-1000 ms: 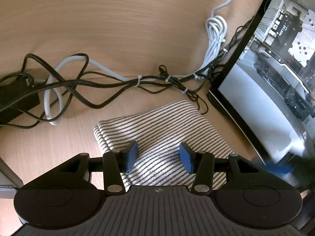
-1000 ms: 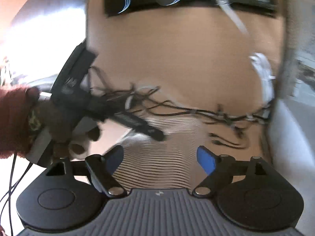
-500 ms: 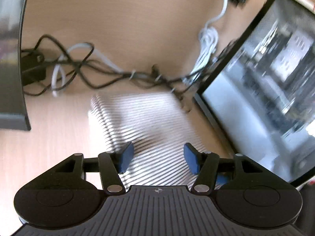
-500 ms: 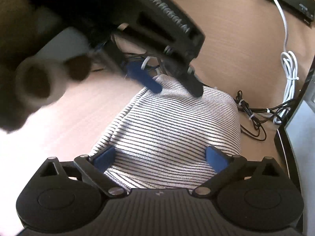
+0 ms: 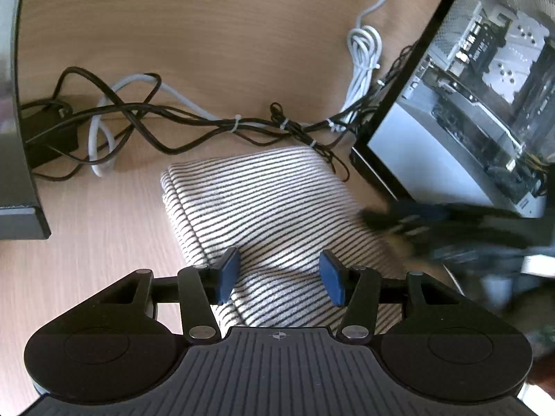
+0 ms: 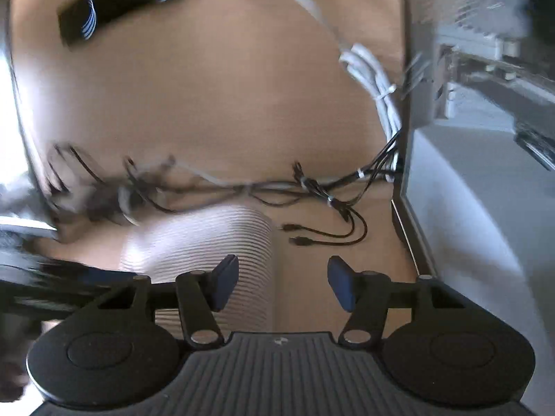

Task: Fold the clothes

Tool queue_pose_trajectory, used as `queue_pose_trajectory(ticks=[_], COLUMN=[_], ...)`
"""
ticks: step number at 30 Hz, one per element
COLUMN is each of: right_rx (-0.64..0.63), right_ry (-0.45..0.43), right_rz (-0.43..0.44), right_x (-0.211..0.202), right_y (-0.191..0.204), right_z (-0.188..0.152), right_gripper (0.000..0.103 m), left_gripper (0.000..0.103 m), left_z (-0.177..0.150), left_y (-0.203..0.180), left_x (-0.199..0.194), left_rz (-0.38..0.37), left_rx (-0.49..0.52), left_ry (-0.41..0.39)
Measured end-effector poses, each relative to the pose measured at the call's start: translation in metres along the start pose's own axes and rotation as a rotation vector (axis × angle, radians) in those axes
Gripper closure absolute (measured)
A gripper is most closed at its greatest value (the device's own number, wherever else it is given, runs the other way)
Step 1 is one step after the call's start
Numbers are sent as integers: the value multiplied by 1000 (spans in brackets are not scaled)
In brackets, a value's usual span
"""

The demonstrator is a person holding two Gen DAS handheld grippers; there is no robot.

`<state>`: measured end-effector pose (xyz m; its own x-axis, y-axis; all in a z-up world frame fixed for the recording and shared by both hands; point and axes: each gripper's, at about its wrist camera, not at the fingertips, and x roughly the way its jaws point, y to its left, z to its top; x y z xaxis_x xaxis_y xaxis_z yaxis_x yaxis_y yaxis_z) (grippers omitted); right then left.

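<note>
Fingers: left gripper (image 5: 279, 282) apart over striped garment (image 5: 263, 204); right gripper (image 6: 282, 287) closing, empty. Risk: snagging cables (image 5: 194, 121) just beyond garment.

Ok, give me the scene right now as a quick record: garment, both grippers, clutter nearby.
garment: striped cloth, folded into a compact rectangle, flat on the desk
left gripper: jaws apart over the cloth's near edge, not pinching it
right gripper: jaws closing, nothing gripped; cloth's right edge and bare desk between them
cables: black and white tangle just beyond the cloth's far edge
PC case: to the right of the cloth
view quality: right wrist view blurred
</note>
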<state>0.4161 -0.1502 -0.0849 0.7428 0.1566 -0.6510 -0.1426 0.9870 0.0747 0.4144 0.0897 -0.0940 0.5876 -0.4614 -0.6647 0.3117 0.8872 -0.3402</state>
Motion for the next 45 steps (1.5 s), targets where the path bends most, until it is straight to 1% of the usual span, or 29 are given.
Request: queue_pose_trajectory(ticks=[1, 2, 3, 4, 8, 10, 11, 12, 13, 15, 16, 17, 18, 20, 21, 22, 24, 26, 29, 32, 34, 35, 37, 38, 39, 41, 44, 45], right_rx=[-9, -18, -30, -36, 44, 43, 44, 46, 52, 66, 62, 57, 54, 77, 85, 89, 74, 59, 76, 66, 61, 67, 85, 100, 110, 121, 109, 103], right_ry=[18, 11, 3, 0, 6, 8, 17, 30, 42, 55, 53, 48, 42, 36, 24, 9, 0, 1, 19, 38, 20, 5, -26, -41, -64, -111, -150, -163], right_rz=[-13, -29, -49, -63, -42, -54, -57, -57, -57, -61, -71, -92, -116, -160, -163, -162, -183, -214, -236, -244, -240, -232, -204, -177, -140, -63, 15, 26], right_x=[7, 8, 8, 6, -14, -23, -27, -31, -33, -34, -34, -36, -38, -54, -66, -78, -99, -117, -138, -153, -165, -170, -181, -185, -190, -198, -210, -214], right_y=[2, 4, 6, 6, -1, 2, 3, 4, 6, 9, 12, 13, 15, 18, 21, 24, 31, 39, 45, 48, 47, 45, 41, 37, 34, 27, 23, 23], right_z=[-4, -8, -9, -9, -12, -21, -27, -33, -38, -44, -47, -48, -48, -50, -54, -58, -72, -87, -109, -121, -127, -129, -133, -136, -140, -150, -162, -166], right_gripper=[44, 41, 32, 30, 29, 24, 23, 21, 17, 11, 8, 6, 6, 6, 6, 6, 3, 2, 2, 2, 0, 0, 0, 0, 0, 0, 0, 0], left_gripper=[47, 47, 47, 47, 47, 45, 42, 32, 28, 28, 29, 30, 31, 33, 38, 40, 51, 54, 54, 52, 48, 45, 25, 10, 7, 5, 0, 0], left_z=[0, 1, 1, 2, -2, -7, -11, -15, -19, -31, -37, -43, -49, -59, -62, -65, -69, -74, -79, -83, -89, -95, -109, -119, -130, -155, -184, -191], left_y=[0, -1, -1, -1, 1, 2, 2, 1, 0, -1, -2, -3, -4, -4, -2, 1, 5, 7, 0, 2, -1, -4, -14, -21, -29, -49, -78, -87], left_x=[1, 2, 3, 3, -6, -17, -24, -31, -36, -42, -44, -46, -47, -49, -50, -51, -49, -45, -41, -52, -70, -80, -101, -113, -124, -142, -160, -164], left_rz=[2, 4, 4, 4, 8, 22, 34, 46, 58, 74, 82, 90, 100, 118, 116, 103, 58, 12, -15, 20, 64, 89, 129, 140, 154, 207, 297, 313], left_rx=[11, 16, 19, 20, -14, -37, -39, -42, -43, -43, -43, -40, -29, -3, -3, -13, -32, -46, -39, -117, -143, -138, -127, -117, -110, -121, -161, -157], left_ry=[2, 4, 4, 4, -33, -59, -68, -76, -78, -44, -27, -10, 6, 11, 8, 5, 8, 15, 11, -9, -46, -72, -117, -144, -165, -183, -207, -229])
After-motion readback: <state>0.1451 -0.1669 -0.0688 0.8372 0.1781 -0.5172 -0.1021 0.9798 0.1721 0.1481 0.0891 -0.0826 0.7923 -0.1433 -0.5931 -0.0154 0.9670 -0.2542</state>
